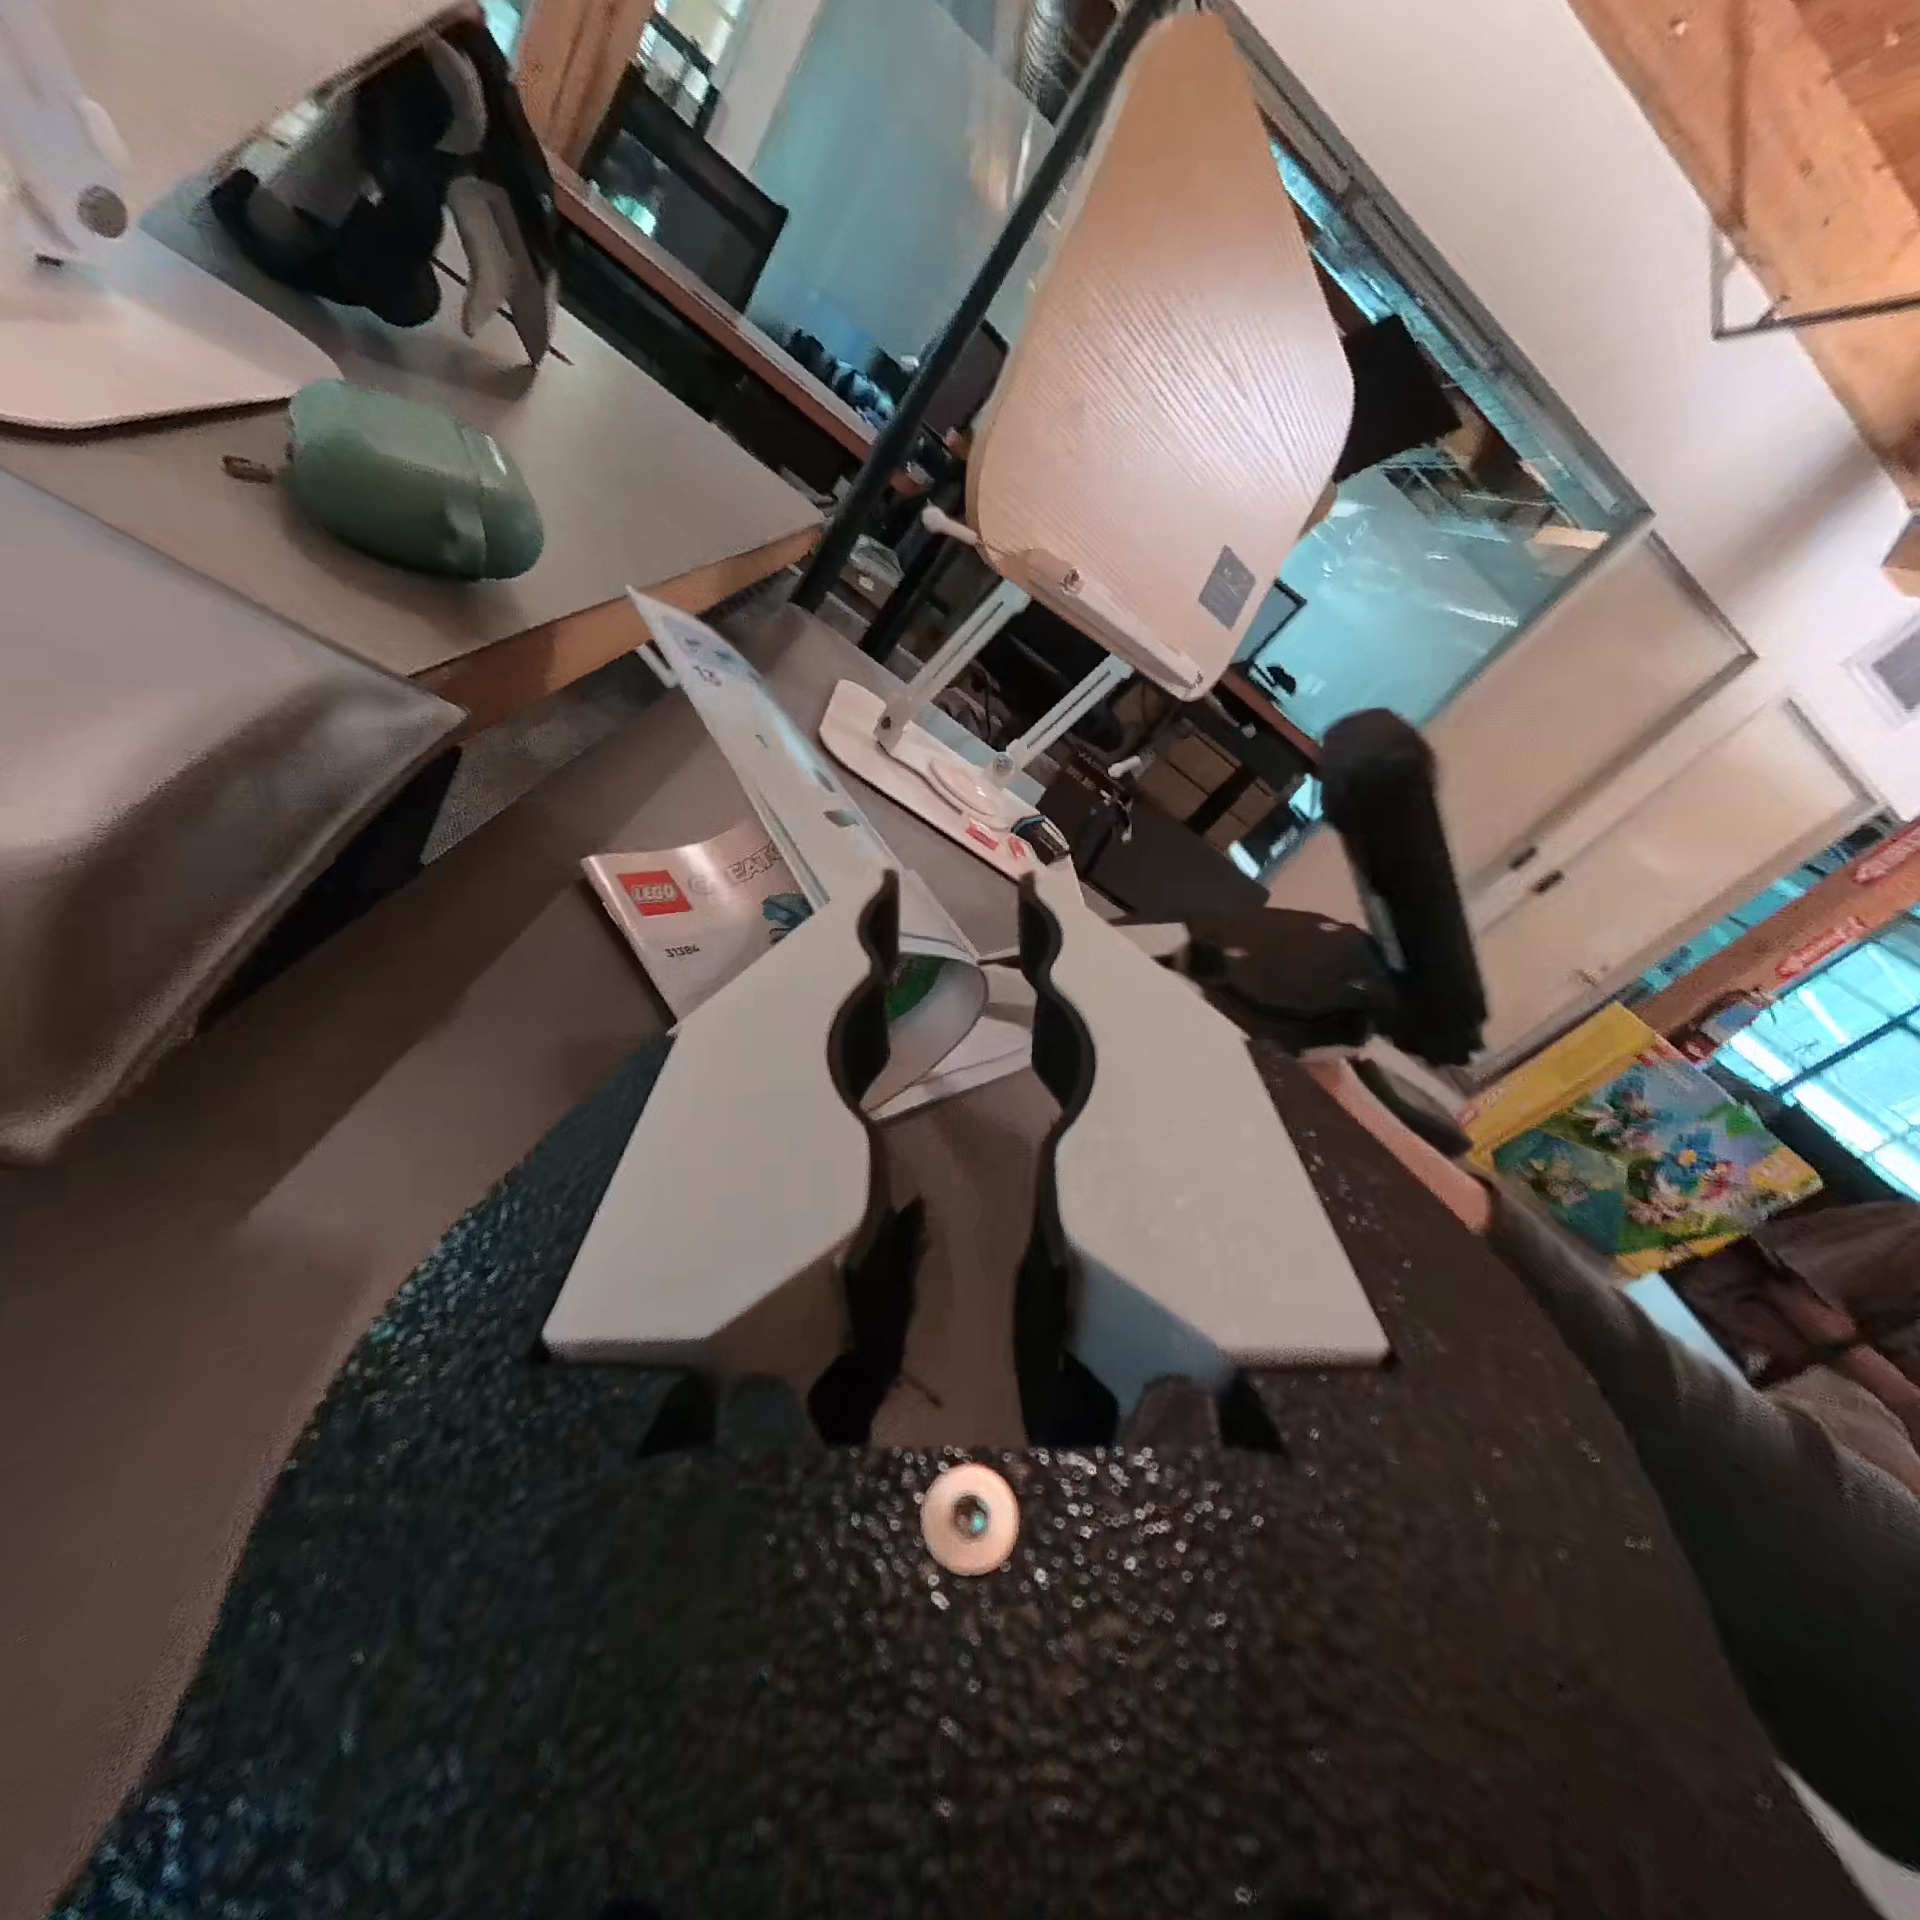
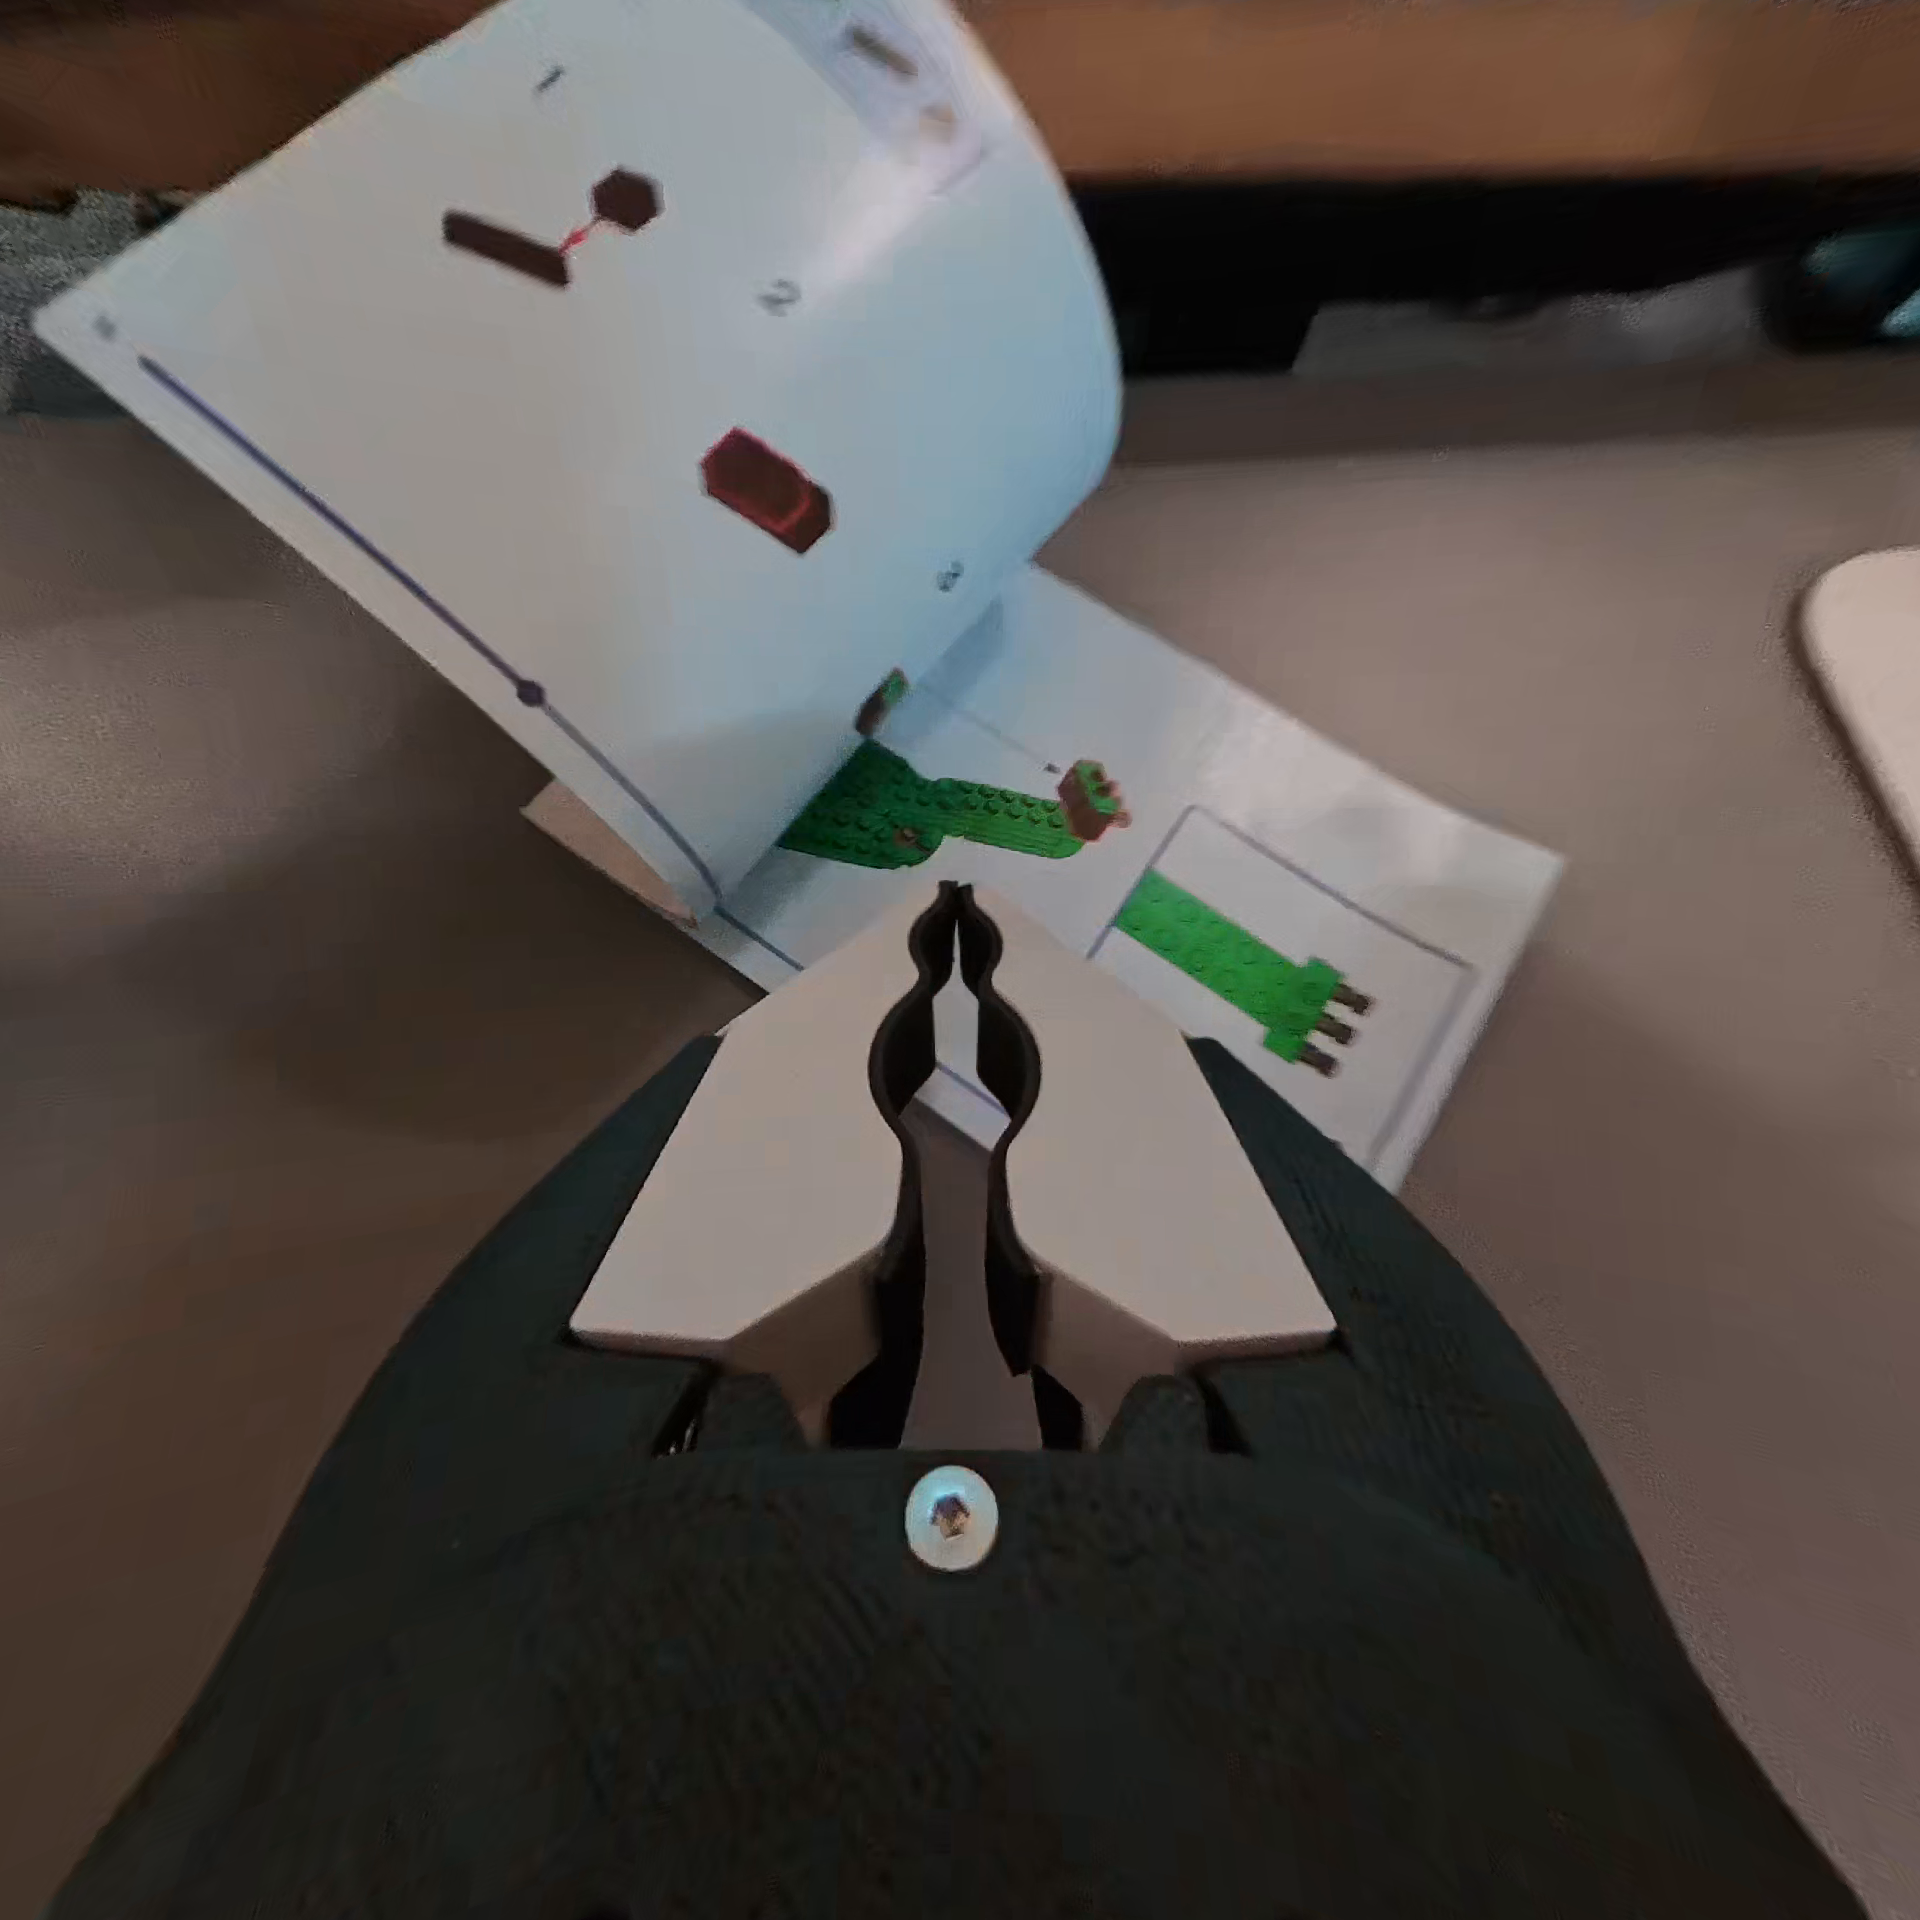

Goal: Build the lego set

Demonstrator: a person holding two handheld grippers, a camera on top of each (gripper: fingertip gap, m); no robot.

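An instruction booklet [image 2: 1299,862] lies open on the grey-brown table. One of its pages [image 2: 644,436] curls upright and is blurred; it shows brick drawings, and the flat page shows a green plate build. My right gripper [image 2: 954,896] has its tips closed together at the booklet's near edge, next to the base of the curled page, with nothing visible between them. My left gripper [image 1: 958,904] is open and empty, tilted, and points at the same booklet [image 1: 935,997] from a short way off. The right gripper's black body [image 1: 1309,966] shows beyond it. No loose bricks are in view.
A second booklet [image 1: 686,914] with a red logo lies left of the open one. A white stand base [image 1: 914,769] with a wooden panel [image 1: 1164,343] stands behind it. A green pouch [image 1: 416,478] lies far left and a set box [image 1: 1621,1153] stands at right. A white object's edge [image 2: 1870,707] lies at right.
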